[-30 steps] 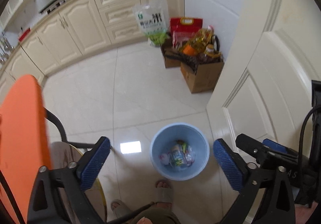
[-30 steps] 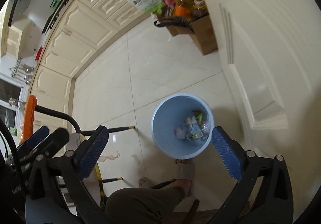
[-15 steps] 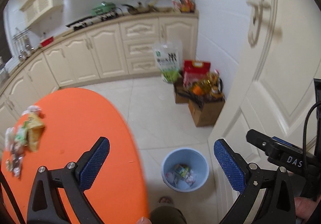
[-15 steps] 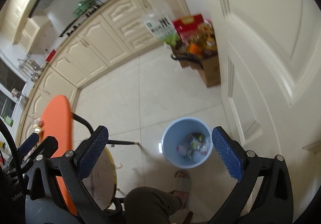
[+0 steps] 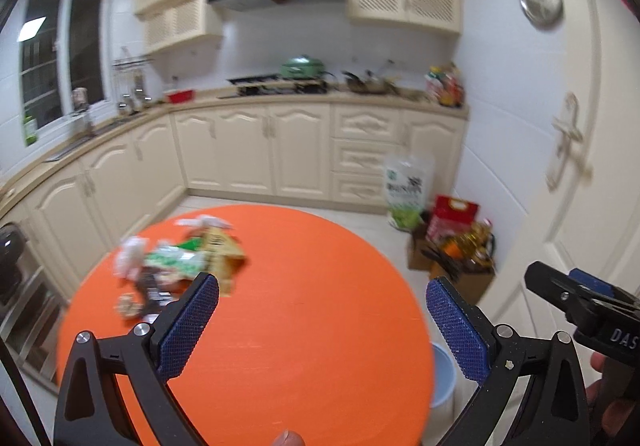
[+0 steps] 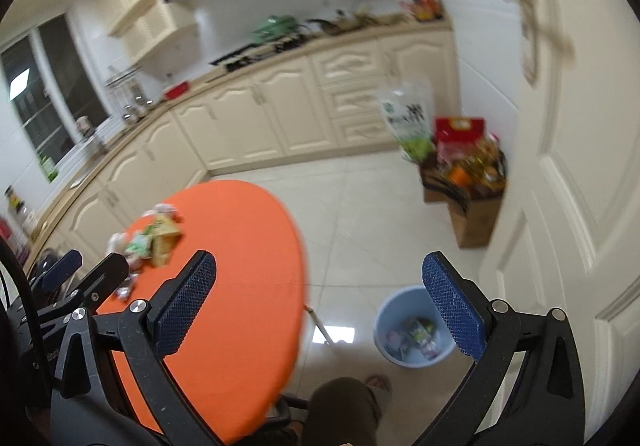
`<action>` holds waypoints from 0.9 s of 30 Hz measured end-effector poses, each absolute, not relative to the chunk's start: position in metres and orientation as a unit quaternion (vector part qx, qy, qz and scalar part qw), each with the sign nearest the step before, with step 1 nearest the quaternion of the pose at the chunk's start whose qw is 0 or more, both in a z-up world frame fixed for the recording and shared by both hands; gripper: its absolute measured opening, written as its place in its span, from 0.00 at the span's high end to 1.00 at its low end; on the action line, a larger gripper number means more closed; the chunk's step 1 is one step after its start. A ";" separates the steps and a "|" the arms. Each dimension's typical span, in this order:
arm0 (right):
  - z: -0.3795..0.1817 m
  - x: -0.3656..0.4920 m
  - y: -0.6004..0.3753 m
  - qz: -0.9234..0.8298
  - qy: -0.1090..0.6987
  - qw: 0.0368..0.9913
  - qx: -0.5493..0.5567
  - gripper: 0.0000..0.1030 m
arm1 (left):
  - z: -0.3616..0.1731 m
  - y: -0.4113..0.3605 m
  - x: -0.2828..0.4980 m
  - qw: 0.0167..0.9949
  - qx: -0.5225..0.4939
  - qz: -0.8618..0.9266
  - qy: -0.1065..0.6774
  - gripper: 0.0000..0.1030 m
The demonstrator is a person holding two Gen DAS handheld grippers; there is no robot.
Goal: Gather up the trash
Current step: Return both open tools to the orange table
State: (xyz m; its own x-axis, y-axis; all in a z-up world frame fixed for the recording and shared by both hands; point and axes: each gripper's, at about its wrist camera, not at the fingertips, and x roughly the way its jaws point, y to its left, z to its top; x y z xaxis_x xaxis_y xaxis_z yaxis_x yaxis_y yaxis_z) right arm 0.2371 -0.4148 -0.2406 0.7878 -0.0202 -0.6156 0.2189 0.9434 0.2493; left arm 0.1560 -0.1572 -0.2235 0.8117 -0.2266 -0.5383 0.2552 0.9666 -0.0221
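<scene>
A pile of trash wrappers (image 5: 176, 262) lies on the far left part of a round orange table (image 5: 320, 326); it also shows in the right wrist view (image 6: 148, 242). My left gripper (image 5: 320, 310) is open and empty above the table, with the pile just beyond its left finger. My right gripper (image 6: 320, 294) is open and empty, over the table's right edge (image 6: 260, 286). A light blue bin (image 6: 416, 330) with trash in it stands on the floor right of the table; its edge peeks out in the left wrist view (image 5: 442, 378).
Cream kitchen cabinets (image 5: 256, 150) run along the back and left. A cardboard box of groceries (image 6: 468, 186) and bags stand by a white door (image 6: 580, 166) at the right. The person's leg and foot (image 6: 348, 406) are beside the bin.
Both grippers have swung up from pointing down at the bin on the floor to facing the table and the kitchen. The trash pile has come into view. Both stay open.
</scene>
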 end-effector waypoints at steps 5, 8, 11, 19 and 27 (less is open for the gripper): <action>-0.215 0.238 -0.349 -0.032 0.298 0.947 0.114 0.00 | -0.217 -0.102 0.107 0.963 0.007 -0.084 0.255 0.01; -0.206 0.239 -0.315 -0.013 0.289 0.953 0.094 0.00 | -0.220 -0.082 0.083 0.968 0.001 -0.061 0.244 0.01; -0.198 0.239 -0.278 0.006 0.279 0.958 0.069 0.00 | -0.221 -0.061 0.058 0.972 -0.007 -0.036 0.234 0.01; -0.188 0.234 -0.203 0.050 0.260 0.964 0.024 0.00 | -0.229 -0.012 -0.007 0.975 -0.037 0.017 0.219 0.01; -0.196 0.232 -0.170 0.077 0.261 0.962 -0.008 0.00 | -0.239 0.015 -0.037 0.970 -0.059 0.065 0.226 0.01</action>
State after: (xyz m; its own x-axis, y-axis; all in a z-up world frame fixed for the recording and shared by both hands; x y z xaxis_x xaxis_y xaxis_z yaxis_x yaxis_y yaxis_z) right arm 0.2324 -0.1704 -0.1956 0.8518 0.1443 -0.5036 -0.1523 0.9880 0.0254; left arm -0.0374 0.0148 -0.2389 0.8897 0.0985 -0.4459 -0.1520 0.9846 -0.0858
